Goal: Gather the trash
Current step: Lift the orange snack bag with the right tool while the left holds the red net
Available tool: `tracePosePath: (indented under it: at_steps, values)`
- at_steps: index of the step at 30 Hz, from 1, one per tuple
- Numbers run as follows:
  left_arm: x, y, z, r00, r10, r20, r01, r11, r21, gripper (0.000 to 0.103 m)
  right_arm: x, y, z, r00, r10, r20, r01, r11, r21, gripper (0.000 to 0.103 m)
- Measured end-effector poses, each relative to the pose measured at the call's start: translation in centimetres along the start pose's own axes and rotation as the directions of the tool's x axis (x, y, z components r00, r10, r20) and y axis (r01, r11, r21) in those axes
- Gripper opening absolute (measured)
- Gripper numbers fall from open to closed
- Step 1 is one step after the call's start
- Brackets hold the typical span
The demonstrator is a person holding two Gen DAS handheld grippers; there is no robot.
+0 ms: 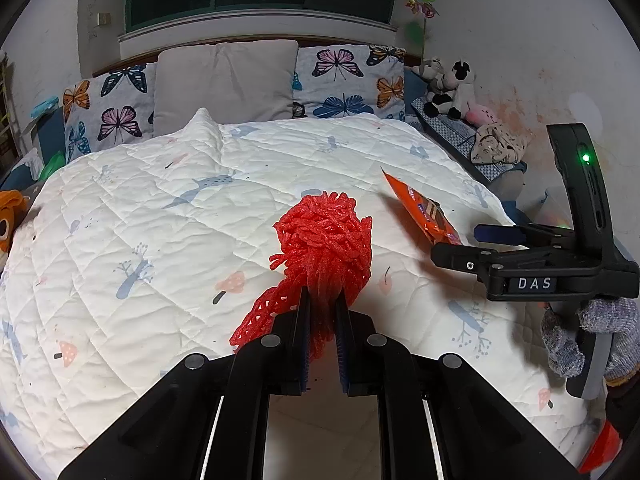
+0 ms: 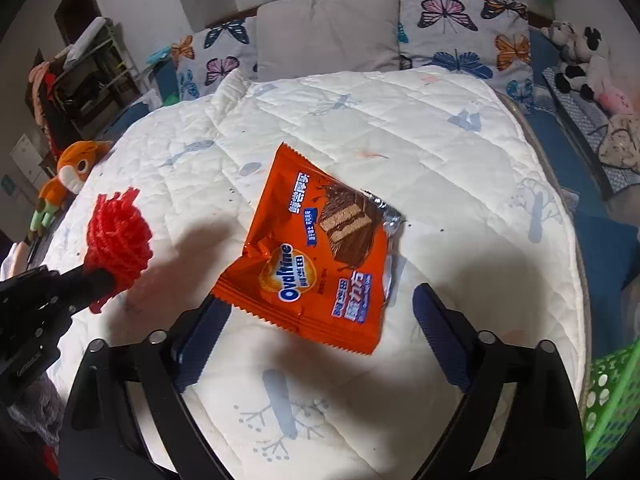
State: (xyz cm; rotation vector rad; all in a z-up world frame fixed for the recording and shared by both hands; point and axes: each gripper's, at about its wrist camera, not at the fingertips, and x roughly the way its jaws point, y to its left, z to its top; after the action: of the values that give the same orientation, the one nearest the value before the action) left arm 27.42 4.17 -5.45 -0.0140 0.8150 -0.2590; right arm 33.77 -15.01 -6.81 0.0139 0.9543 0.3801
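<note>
The left gripper (image 1: 322, 312) angles downward with its jaws clamped tight, while the right gripper (image 2: 320, 332), held by a gloved hand (image 1: 592, 336), has its jaws spread wide.

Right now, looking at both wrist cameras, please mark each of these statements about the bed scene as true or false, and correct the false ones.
1. The left tongs are shut on the red foam net. True.
2. The right tongs are clamped on the orange Ovaltine wrapper. False: they stand wide open and the pads do not press on the wrapper.
3. The wrapper is torn open at one edge, showing silver foil. True.
4. A green basket shows at the right edge of the right wrist view. True.
5. The quilt is plain dark blue. False: it is white with small printed trees and mushrooms.
</note>
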Motion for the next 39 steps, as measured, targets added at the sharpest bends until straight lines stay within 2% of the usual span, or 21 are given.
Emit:
tracePosePath:
  at_steps: [4, 11, 22, 25, 29, 31, 34, 36, 39]
  values:
    - [-0.3, 0.3, -0.1, 1.0, 0.003, 0.002, -0.003, 1.0, -0.002, 0.011, 0.0, 0.1, 0.3, 0.999, 0.048, -0.021, -0.048, 0.998, 0.034, 0.093]
    - [-0.5, 0.6, 0.0, 1.0, 0.003, 0.007, -0.003, 1.0, -0.007, 0.011, -0.3, 0.8, 0.2, 0.997, 0.068, -0.037, -0.067, 0.997, 0.037, 0.097]
    - [-0.6, 1.3, 0.1, 1.0, 0.002, 0.016, -0.002, 1.0, -0.019, 0.011, 2.0, 0.6, 2.2, 0.999, -0.009, -0.053, 0.015, 0.994, 0.11, 0.097]
    - [-0.6, 1.6, -0.1, 1.0, 0.005, 0.014, -0.005, 1.0, -0.023, 0.011, 3.0, 1.1, 2.5, 0.997, -0.022, -0.068, 0.029, 0.994, 0.103, 0.097]
    - [-0.4, 2.1, -0.4, 1.0, 0.007, 0.009, -0.007, 0.999, -0.036, 0.011, 4.1, 2.2, 2.6, 0.994, -0.082, -0.073, 0.087, 0.994, 0.06, 0.097]
    - [-0.5, 2.2, -0.5, 1.0, 0.008, 0.008, -0.007, 0.999, -0.038, 0.011, 4.7, 2.1, 2.4, 0.992, -0.084, -0.09, 0.09, 0.994, 0.068, 0.093]
    - [-0.6, 2.3, -0.5, 1.0, 0.006, 0.011, -0.005, 0.999, -0.039, 0.011, 4.5, 2.0, 2.0, 0.988, -0.135, -0.08, 0.138, 0.99, 0.038, 0.075]
    - [-0.7, 2.2, -0.5, 1.0, 0.005, 0.012, -0.004, 0.999, -0.039, 0.011, 4.0, 1.8, 1.6, 0.989, -0.127, -0.075, 0.13, 0.991, 0.032, 0.07]
    - [-0.9, 1.7, -0.5, 1.0, -0.004, 0.016, 0.004, 0.999, -0.035, 0.011, 2.7, 0.9, 0.9, 0.993, -0.098, -0.065, 0.102, 0.993, 0.053, 0.068]
